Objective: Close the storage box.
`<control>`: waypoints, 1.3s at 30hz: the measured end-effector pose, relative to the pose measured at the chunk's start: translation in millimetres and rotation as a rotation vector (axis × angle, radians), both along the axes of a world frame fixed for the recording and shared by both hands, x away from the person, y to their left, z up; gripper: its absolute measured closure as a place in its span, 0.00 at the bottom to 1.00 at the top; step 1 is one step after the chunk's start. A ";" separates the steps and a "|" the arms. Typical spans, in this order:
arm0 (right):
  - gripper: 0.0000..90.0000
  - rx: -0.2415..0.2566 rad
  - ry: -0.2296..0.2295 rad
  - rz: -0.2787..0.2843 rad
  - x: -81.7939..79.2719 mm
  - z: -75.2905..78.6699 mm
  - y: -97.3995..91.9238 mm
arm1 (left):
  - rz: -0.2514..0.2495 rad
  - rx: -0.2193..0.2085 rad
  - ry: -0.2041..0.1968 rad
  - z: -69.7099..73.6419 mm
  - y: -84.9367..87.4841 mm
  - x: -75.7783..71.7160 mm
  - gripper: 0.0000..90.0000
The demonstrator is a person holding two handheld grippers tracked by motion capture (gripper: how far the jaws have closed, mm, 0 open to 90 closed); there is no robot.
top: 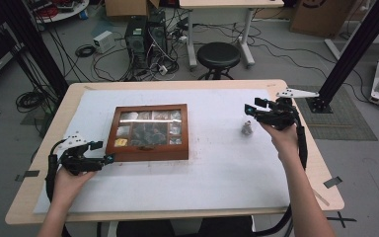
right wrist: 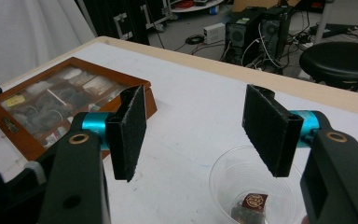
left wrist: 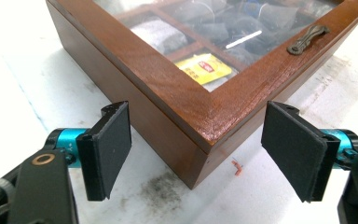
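High view: a wooden box (top: 148, 132) with a glass-paned lid sits left of centre on the table (top: 217, 168), on a white sheet. Compartments under the glass hold small packets; one is yellow. A clear plastic cup (top: 246, 128) stands well apart from the box, toward the right side.

The left hand-held gripper (top: 109, 158) is at the near-left corner of the box, held in the person's left hand (top: 71, 180). The right hand-held gripper (top: 249, 109) is held just above and beside the cup.

Left gripper view: jaws spread wide, pads (left wrist: 114, 140) on either side of the box's near corner, neither touching the wood. The lid is shut. A small bronze metal clasp (left wrist: 307, 38) lies on the front edge of the lid. Yellow tea packet (left wrist: 205, 68) under the glass carries red print, too small to read. A small red scrap (left wrist: 236, 164) lies on the sheet beside the corner, near a grey smudge.

Right gripper view: jaws spread, nothing between them. The cup sits below, near the right jaw, with a small wrapped item (right wrist: 251, 205) at its bottom; its dark red label has a pale round mark, not legible. Box seen farther left.

Background, high view: black stool (top: 219, 57), computer towers (top: 145, 34), cables on the floor.
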State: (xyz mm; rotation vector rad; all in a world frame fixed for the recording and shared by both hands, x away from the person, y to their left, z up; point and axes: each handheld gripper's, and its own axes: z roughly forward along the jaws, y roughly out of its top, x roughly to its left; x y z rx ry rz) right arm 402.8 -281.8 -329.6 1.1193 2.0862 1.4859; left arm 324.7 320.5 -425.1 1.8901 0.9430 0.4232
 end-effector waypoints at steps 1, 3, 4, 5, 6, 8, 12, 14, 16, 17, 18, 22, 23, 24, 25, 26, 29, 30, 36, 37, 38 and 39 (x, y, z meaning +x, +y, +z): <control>0.45 -0.001 -0.003 -0.001 0.1 0.1 -0.6 | 0.001 -0.001 -0.004 0.9 0.5 -0.3 0.27; 0.45 0.003 0.000 -0.003 -0.1 0.1 -1.0 | -0.001 -0.001 -0.009 3.4 2.0 -1.1 0.27; 0.45 0.003 0.000 -0.003 -0.2 0.2 -1.2 | -0.003 0.003 -0.013 4.7 2.5 -1.2 0.27; 0.44 0.002 -0.001 -0.003 -0.2 0.2 -1.4 | -0.002 0.003 -0.017 6.2 2.9 -1.4 0.27; 0.44 0.002 -0.001 -0.003 -0.2 0.2 -1.4 | 0.000 0.002 -0.017 7.4 2.9 -1.8 0.27; 0.44 0.000 -0.002 -0.002 -0.5 0.3 -1.6 | -0.003 0.004 -0.025 11.1 3.2 -2.5 0.27; 0.43 0.005 -0.004 -0.005 -1.7 0.3 -2.8 | -0.010 0.000 -0.059 20.8 2.1 -3.3 0.27; 0.42 0.004 -0.001 -0.007 -2.3 0.0 -3.2 | -0.015 -0.007 -0.070 25.8 0.2 -2.6 0.27; 0.42 0.001 -0.002 -0.006 -3.4 -0.7 -3.6 | -0.024 -0.011 -0.087 31.7 -3.6 -2.0 0.27; 0.42 0.001 -0.004 -0.007 -4.1 -1.1 -3.7 | -0.027 -0.011 -0.092 33.8 -5.1 -1.8 0.27; 0.41 -0.001 -0.003 -0.007 -4.6 -1.3 -4.0 | -0.035 -0.011 -0.098 36.4 -7.2 -1.2 0.27; 0.40 0.000 -0.004 -0.010 -6.4 -2.6 -5.3 | -0.057 -0.023 -0.123 46.6 -17.1 2.6 0.27; 0.40 0.000 -0.004 -0.006 -6.7 -2.7 -5.7 | -0.061 -0.029 -0.128 49.4 -19.8 3.5 0.27; 0.39 0.001 -0.003 -0.007 -7.2 -2.8 -6.2 | -0.068 -0.038 -0.132 52.1 -22.6 4.6 0.27; 0.39 0.003 -0.002 -0.007 -7.8 -2.7 -6.5 | -0.074 -0.044 -0.143 55.4 -25.8 5.7 0.27; 0.39 0.005 -0.004 -0.006 -8.5 -2.7 -7.1 | -0.080 -0.045 -0.147 58.2 -28.2 6.9 0.27; 0.38 0.005 -0.005 -0.005 -10.7 -3.0 -8.8 | -0.091 -0.045 -0.166 65.7 -35.3 10.3 0.27; 0.38 0.005 -0.006 -0.006 -11.5 -3.2 -9.4 | -0.091 -0.048 -0.175 68.0 -37.9 11.4 0.27; 0.37 0.010 -0.012 -0.010 -16.0 -3.4 -14.6 | -0.117 -0.065 -0.204 80.4 -52.9 19.7 0.27; 0.36 0.009 -0.012 -0.010 -16.8 -3.4 -15.2 | -0.119 -0.070 -0.206 81.8 -55.8 20.6 0.27; 0.36 0.009 -0.015 -0.010 -17.3 -3.6 -15.9 | -0.128 -0.070 -0.212 83.3 -57.8 21.6 0.27; 0.36 0.013 -0.010 -0.012 -18.2 -3.6 -16.0 | -0.131 -0.074 -0.212 84.7 -60.2 22.5 0.27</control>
